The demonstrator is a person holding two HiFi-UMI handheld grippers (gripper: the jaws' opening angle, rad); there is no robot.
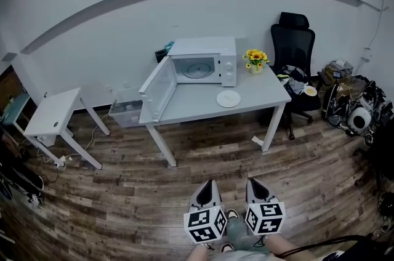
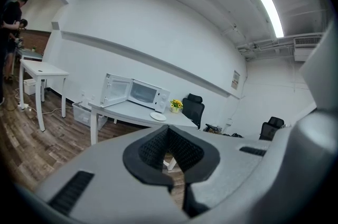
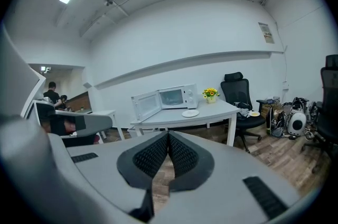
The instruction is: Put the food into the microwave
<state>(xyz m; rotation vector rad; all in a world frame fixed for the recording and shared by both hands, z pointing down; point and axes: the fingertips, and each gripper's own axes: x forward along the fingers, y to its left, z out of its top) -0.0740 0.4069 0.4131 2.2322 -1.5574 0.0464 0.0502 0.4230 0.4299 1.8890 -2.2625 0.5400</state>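
Two grippers low in the frame, left gripper [image 1: 208, 184] and right gripper [image 1: 253, 183] - both with jaws pressed together, nothing between them. At mid-frame the white plate [image 1: 228, 98] sits on the table [image 1: 191, 109], just below the microwave [image 1: 206, 63] - door swung open. Any food on it is too small to make out.

Two white tables are standing here, the large table [image 1: 189, 104] and the small table [image 1: 52, 112]. One microwave [image 1: 206, 63], one plate [image 1: 228, 98] and one flower pot [image 1: 255, 61] are sitting on the large table (one black chair [image 1: 294, 47] beside it). Two grippers are showing: left gripper [image 1: 210, 183], right gripper [image 1: 252, 182].
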